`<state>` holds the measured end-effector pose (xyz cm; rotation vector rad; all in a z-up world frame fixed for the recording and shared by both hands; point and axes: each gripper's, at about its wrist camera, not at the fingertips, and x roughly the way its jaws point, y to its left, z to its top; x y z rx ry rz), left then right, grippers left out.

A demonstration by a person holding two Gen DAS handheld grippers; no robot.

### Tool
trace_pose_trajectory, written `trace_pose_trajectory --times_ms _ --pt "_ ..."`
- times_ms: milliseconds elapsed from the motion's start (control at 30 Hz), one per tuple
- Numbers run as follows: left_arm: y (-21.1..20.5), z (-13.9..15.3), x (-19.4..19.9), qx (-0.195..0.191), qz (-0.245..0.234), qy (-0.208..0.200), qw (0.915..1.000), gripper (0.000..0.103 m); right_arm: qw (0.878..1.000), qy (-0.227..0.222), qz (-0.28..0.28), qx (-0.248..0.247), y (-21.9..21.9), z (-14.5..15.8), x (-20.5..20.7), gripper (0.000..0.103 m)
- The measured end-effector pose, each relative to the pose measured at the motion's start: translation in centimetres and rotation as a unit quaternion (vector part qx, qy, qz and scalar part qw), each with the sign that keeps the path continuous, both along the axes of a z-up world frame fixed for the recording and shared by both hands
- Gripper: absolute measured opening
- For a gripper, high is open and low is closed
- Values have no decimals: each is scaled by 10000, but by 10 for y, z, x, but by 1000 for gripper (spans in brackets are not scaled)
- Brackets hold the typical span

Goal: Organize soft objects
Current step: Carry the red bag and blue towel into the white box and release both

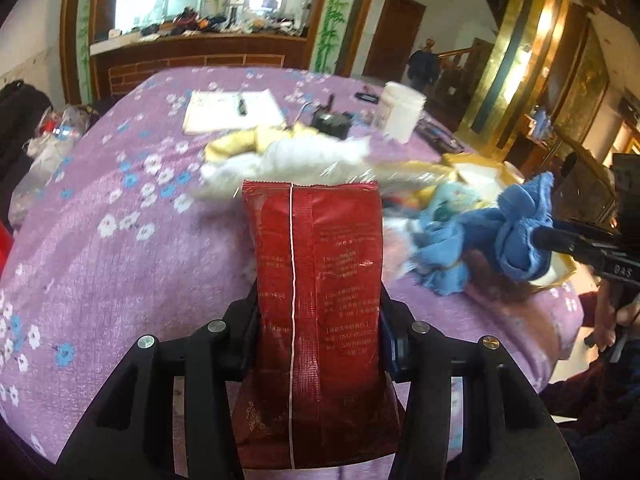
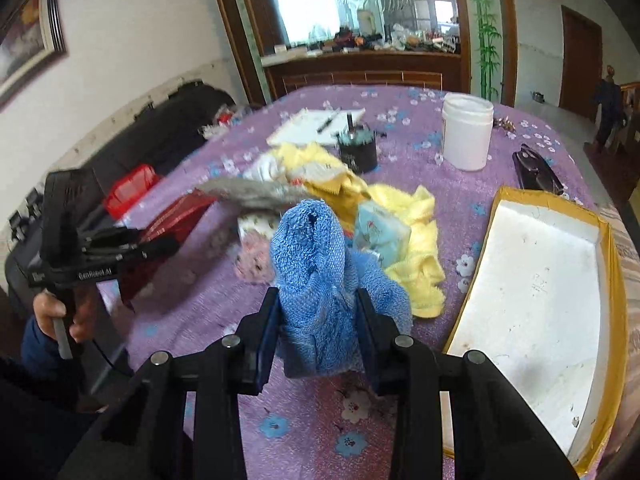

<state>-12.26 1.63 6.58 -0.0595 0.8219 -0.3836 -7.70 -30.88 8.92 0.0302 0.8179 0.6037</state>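
My left gripper [image 1: 318, 312] is shut on a red foil packet [image 1: 316, 300] and holds it upright above the purple tablecloth; the packet also shows in the right wrist view [image 2: 168, 232]. My right gripper [image 2: 318, 316] is shut on a blue towel [image 2: 316, 264], lifted just above the table; the towel also shows in the left wrist view [image 1: 516, 232]. A yellow towel [image 2: 416, 240], a light blue tissue pack [image 2: 380, 232], a white cloth [image 1: 288, 160] and a grey blurred item [image 2: 248, 192] lie in a pile mid-table. An empty white box with a yellow rim [image 2: 536, 308] sits at the right.
A white jar [image 2: 466, 136], a black cup [image 2: 357, 152], a notepad with pen [image 2: 316, 124] and a black case [image 2: 536, 168] stand at the back of the round table [image 2: 280, 420]. A black sofa [image 2: 176, 128] and red container [image 2: 128, 192] are at the left.
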Motion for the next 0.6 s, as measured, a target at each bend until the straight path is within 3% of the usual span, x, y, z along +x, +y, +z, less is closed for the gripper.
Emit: trace_pose_trajectory --times_ms 300,600 --pt "-41 33 -3 -31 -488 -263 9985 47 9977 -124 -230 625 -34 21 3 36" --pt "-91 55 14 -198 -870 -212 9958 47 9939 -187 -468 983 -67 33 6 36"
